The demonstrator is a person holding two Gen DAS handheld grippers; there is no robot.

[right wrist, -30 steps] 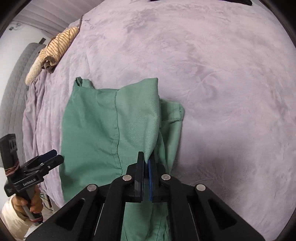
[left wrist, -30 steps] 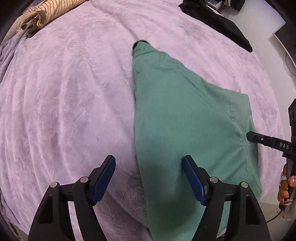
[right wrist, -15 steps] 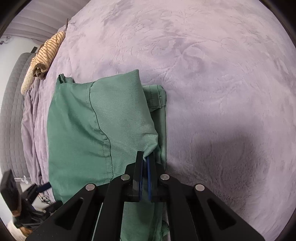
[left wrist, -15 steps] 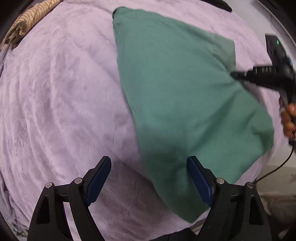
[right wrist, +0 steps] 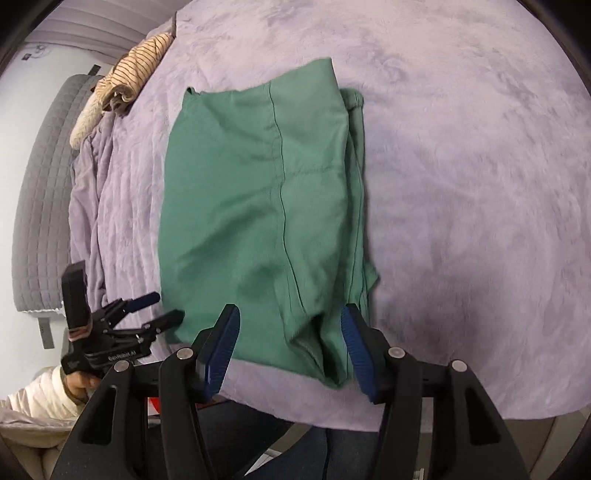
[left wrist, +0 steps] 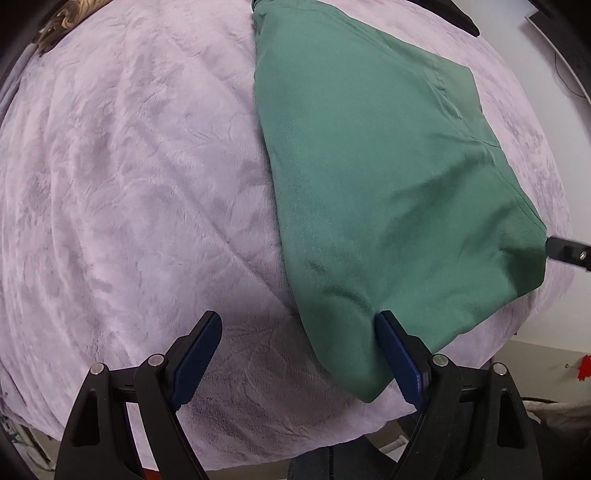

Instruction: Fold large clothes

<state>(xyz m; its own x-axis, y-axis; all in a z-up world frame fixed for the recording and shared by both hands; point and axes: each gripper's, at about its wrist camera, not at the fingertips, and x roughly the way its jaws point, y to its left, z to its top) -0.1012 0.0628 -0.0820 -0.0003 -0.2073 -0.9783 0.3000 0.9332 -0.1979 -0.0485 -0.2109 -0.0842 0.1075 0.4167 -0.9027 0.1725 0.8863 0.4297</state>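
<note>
A green garment (left wrist: 376, 177) lies folded on the lilac bed cover (left wrist: 129, 184), its near corner at the bed's front edge. My left gripper (left wrist: 299, 350) is open and empty, with the garment's near corner between its fingers. In the right wrist view the green garment (right wrist: 258, 206) lies flat with a seam down its middle. My right gripper (right wrist: 290, 341) is open over the garment's near edge and holds nothing. The left gripper (right wrist: 155, 310) shows at the left of that view. The tip of the right gripper (left wrist: 567, 253) shows at the garment's right corner.
A striped beige cloth (right wrist: 125, 79) lies bundled at the far left of the bed, beside a grey quilted headboard (right wrist: 40, 206). A dark garment (left wrist: 454, 18) lies at the far edge. The bed's front edge (right wrist: 406, 406) is just below the grippers.
My right gripper has opened and let go of the green garment's corner, which now lies flat. The left gripper has stayed open and shifted along the garment's near corner.
</note>
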